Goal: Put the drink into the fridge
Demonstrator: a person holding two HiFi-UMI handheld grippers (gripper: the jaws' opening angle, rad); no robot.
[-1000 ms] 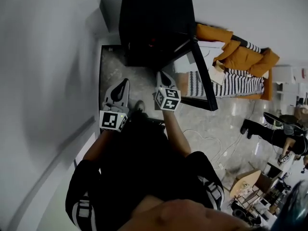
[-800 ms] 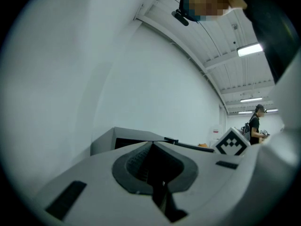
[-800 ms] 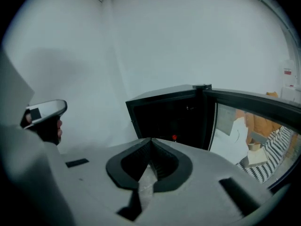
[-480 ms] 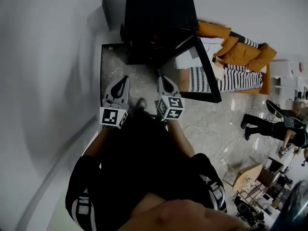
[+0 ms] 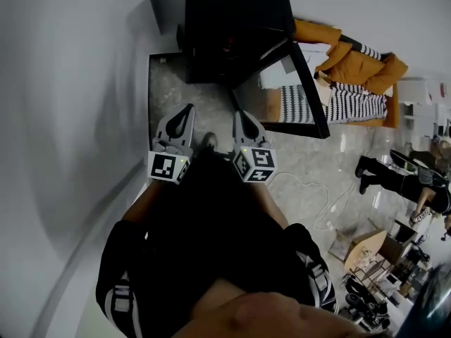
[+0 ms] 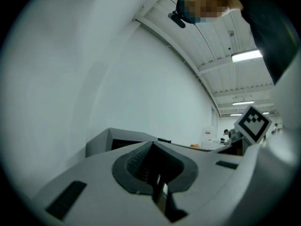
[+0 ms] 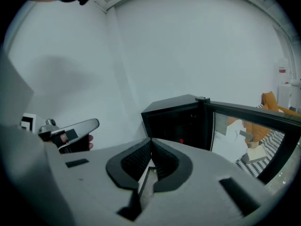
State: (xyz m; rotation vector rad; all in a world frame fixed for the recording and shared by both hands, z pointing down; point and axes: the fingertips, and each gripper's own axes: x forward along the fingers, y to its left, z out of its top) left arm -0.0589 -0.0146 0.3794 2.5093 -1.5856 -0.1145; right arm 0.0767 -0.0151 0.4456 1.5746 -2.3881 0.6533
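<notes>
A black mini fridge (image 5: 232, 27) stands on the floor by the white wall, its glass door (image 5: 299, 83) swung open to the right. In the right gripper view the fridge (image 7: 174, 121) has a dark inside with a small red spot (image 7: 181, 140); I cannot tell whether that is the drink. My left gripper (image 5: 189, 109) and right gripper (image 5: 237, 113) hover side by side in front of the fridge, apart from it. Both are shut with nothing between their jaws, as the left gripper view (image 6: 153, 144) and right gripper view (image 7: 150, 140) show.
The open door (image 7: 249, 126) juts out on the right of the right gripper. An orange sofa (image 5: 352, 65) with striped fabric stands behind the door. A white cable (image 5: 310, 192) lies on the marble floor, a cardboard box (image 5: 363, 248) sits further right, and a person (image 5: 394, 182) sits there.
Both grippers have drawn back a little from the fridge toward my body. The fridge door stays open, and both jaws stay shut and empty.
</notes>
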